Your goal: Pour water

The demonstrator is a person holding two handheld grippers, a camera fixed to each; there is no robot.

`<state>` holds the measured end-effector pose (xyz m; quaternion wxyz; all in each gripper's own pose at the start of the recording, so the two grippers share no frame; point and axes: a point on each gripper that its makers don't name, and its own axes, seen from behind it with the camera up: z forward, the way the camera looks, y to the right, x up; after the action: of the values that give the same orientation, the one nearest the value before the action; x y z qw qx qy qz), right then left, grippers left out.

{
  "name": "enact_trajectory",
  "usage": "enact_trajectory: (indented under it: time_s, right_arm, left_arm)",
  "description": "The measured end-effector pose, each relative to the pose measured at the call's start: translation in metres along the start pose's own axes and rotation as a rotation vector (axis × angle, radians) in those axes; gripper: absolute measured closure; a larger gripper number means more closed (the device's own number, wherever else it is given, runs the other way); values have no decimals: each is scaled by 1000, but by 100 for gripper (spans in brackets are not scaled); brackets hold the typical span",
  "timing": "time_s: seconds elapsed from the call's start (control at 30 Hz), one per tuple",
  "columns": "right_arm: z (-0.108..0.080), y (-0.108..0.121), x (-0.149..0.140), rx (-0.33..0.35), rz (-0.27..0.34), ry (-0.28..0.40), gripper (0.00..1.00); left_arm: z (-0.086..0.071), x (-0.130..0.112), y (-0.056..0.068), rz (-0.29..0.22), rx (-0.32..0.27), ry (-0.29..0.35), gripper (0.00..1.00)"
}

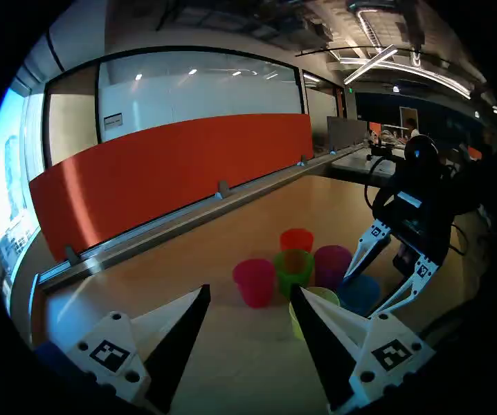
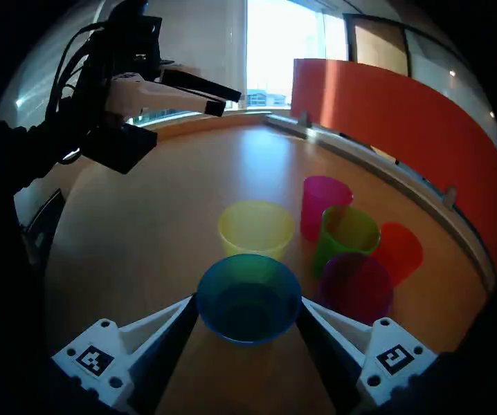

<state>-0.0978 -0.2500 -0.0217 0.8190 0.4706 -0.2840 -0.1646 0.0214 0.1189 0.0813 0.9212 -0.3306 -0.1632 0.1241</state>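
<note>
As right fingers (image 2: 153, 330) flank blue cup (image 2: 248, 308), five cups (image 2: 345, 238) crowd beyond.

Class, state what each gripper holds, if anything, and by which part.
Left gripper: nothing, open. Right gripper: its fingers flank the blue cup at its side walls below the rim; whether they press cannot be told.

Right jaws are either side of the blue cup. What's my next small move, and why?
Probably close the right gripper on the translucent blue plastic cup: it stands upright on the wooden table between wide-open jaws that seem not yet to squeeze it.
</note>
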Motion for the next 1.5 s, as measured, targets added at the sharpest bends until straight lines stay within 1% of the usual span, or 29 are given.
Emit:
enact_trajectory:
  time_s: [0.1,0.17,0.3,0.6,0.8,1.0,1.2,1.5]
  right_arm:
    - [1,1,-2,-1,5,-11,8]
    - [2,1,-3,0,11,-15,9]
    - [2,1,-3,4,16,-15,10]
    - [2,2,-2,2,-1,-3,11]
    - [2,1,-1,3,-10,10,11]
    - [-3,0,0,4,-19,19,11]
    - [-13,-1,9,-1,-28,64,11]
    - [-27,0,31,-16,-39,147,11]
  left_arm:
    - [0,0,0,-2,0,0,15]
    - [0,0,0,-3,-1,0,15]
    - [1,0,2,0,-2,-1,15]
    - [1,0,1,-1,-2,-1,15]
    - [1,1,1,8,1,-4,15]
    - [1,3,2,6,0,-4,15]
    - [2,5,5,10,-5,-4,15]
    - [7,4,14,18,-33,-19,15]
